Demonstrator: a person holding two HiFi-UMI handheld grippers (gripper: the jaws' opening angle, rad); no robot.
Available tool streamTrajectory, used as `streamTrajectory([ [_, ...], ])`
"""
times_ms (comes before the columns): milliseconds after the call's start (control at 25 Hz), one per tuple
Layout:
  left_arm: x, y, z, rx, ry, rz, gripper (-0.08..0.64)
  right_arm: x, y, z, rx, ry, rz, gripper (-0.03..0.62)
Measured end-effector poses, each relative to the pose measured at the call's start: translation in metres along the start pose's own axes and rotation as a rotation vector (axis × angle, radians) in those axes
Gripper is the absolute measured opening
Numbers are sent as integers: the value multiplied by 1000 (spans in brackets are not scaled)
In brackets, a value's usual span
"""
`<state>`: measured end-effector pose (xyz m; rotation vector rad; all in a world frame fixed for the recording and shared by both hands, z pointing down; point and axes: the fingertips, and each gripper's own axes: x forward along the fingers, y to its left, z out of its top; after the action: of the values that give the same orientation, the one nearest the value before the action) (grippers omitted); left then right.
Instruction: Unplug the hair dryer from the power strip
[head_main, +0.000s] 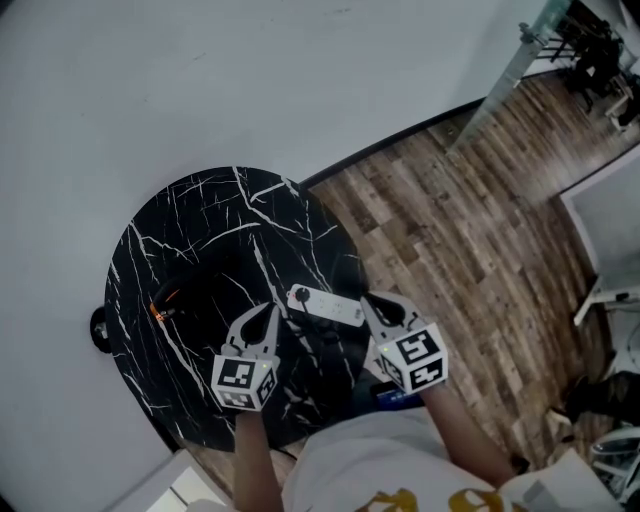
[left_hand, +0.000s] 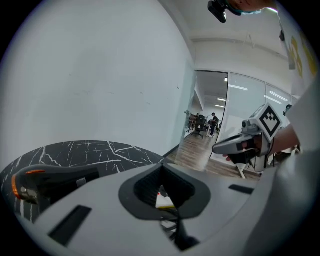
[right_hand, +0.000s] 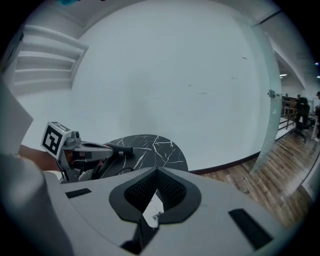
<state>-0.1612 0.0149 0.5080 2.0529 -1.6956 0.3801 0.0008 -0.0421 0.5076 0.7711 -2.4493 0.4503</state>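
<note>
Pointing down at the black marble counter, both tools have jaws together, nothing clamped. The white power strip lies between the tips: the left tool just beside its left end, the right tool just beside its right end. The black hair dryer lies left of the left tool.

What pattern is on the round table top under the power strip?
The round table top is black with thin white marble-like veins; the head view shows it best.
</note>
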Motion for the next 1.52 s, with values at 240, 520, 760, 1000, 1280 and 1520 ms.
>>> streamTrajectory([
  [240, 13, 2, -8, 60, 59, -11, 2, 9, 0, -11, -19, 48, 16, -3],
  [520, 28, 2, -26, 191, 154, -49, 2, 21, 12, -17, -27, 99, 73, -3],
  [760, 35, -3, -44, 281, 246, -111, 2, 32, 24, -26, -52, 154, 134, -2],
  [1000, 44, 1, -52, 355, 299, -155, 2, 45, 29, -40, -128, 225, 136, 1],
  [1280, 55, -12, -69, 523, 438, -290, 8, 62, 42, -66, -205, 353, 191, 147],
  [1520, 64, -17, -75, 608, 507, -373, 73, 68, 45, -81, -221, 430, 200, 222],
])
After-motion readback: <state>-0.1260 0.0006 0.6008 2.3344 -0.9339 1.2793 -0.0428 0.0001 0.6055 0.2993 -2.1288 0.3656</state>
